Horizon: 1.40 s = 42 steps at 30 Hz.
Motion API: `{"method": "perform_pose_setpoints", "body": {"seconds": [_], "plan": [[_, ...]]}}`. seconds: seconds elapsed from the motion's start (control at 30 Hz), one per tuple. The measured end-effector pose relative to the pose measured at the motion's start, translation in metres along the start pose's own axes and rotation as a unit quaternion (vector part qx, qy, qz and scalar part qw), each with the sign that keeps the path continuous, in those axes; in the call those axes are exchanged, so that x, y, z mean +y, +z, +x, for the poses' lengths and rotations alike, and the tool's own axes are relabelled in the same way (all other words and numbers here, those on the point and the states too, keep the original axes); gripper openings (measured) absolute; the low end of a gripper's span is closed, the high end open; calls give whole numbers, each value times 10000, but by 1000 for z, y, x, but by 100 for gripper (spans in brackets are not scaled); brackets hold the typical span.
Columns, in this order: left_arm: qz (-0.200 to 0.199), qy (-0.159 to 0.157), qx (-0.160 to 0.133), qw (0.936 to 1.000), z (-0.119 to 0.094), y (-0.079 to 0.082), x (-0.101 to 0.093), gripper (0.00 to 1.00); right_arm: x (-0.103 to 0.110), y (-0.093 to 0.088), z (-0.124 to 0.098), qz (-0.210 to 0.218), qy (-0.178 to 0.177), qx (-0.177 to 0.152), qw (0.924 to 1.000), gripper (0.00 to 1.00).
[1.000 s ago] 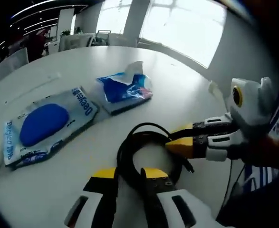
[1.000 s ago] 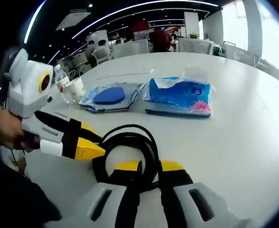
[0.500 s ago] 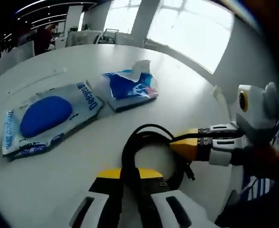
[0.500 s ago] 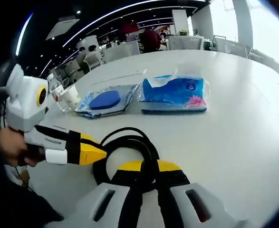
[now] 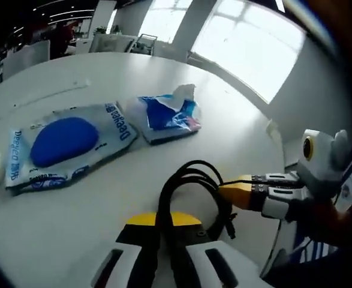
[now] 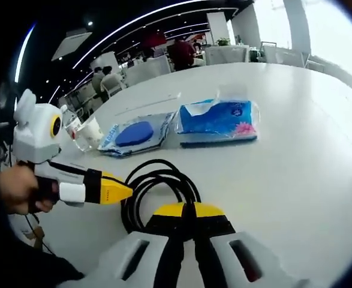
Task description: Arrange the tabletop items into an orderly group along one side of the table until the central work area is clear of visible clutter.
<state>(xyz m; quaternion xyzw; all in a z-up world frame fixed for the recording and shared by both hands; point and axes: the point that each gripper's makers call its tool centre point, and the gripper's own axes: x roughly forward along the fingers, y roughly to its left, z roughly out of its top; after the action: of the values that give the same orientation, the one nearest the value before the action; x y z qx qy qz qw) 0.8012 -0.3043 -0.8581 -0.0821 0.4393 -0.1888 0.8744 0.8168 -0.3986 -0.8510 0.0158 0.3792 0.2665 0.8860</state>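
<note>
Left gripper view: rides low over the white worktop [image 5: 92, 198], close to the black cable [image 5: 190, 192] at its own fingers, facing along the worktop toward bright windows. Right gripper view: equally low and close on the same cable [image 6: 158, 189], facing across the worktop [image 6: 295, 174] toward a dim room with seated people. Shared: cable, wipes pack [image 5: 62, 144] [image 6: 137, 133], tissue pack [image 5: 167, 113] [image 6: 217, 120]. Each view catches the other gripper [image 5: 241, 193] [image 6: 117, 191].

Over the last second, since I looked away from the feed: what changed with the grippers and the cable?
Both grippers closed on the coiled black cable: the left gripper and the right gripper went from open jaws around a strand to shut on it. The wipes pack, tissue pack and cup stayed put.
</note>
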Motion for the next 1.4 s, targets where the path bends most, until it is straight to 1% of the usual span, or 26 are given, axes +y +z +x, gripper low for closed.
{"method": "perform_pose_setpoints", "body": {"seconds": [0.1,0.2,0.33,0.47,0.6,0.9,0.97,1.0,1.07,1.13,1.27,1.4], "plan": [[-40,-20,-50,10000,-2,5,1,0,1,5,-2,37,-11,-69,10000,0],[7,-4,-114,9999,-8,12,-1,0,2,13,-3,12,-24,-149,9999,0],[3,-1,-173,9999,-10,19,1,0,1,23,-3,-1,-29,-157,9999,0],[-14,17,-200,9998,-9,24,3,0,-1,29,2,-42,-29,-183,9998,0],[-44,47,-150,9999,-4,27,9,1,-1,32,10,-91,-18,-143,9999,0],[-67,152,-48,9999,5,30,19,1,-5,34,29,-239,-5,-3,9997,0],[-93,206,-39,9997,5,31,20,1,-4,33,31,-249,-5,26,9997,0],[-114,242,-46,9996,7,31,22,1,-3,32,31,-227,-7,51,9997,0],[-73,299,32,9995,12,29,25,1,-5,29,38,-190,-31,180,9997,0],[-42,335,32,9994,13,29,25,2,-6,29,41,-226,-62,202,9995,0],[-79,368,2,9993,16,30,29,2,-7,28,44,-173,-69,248,9995,0],[-113,381,-27,9992,20,32,30,2,-8,27,43,-125,-147,295,9994,0]]}}
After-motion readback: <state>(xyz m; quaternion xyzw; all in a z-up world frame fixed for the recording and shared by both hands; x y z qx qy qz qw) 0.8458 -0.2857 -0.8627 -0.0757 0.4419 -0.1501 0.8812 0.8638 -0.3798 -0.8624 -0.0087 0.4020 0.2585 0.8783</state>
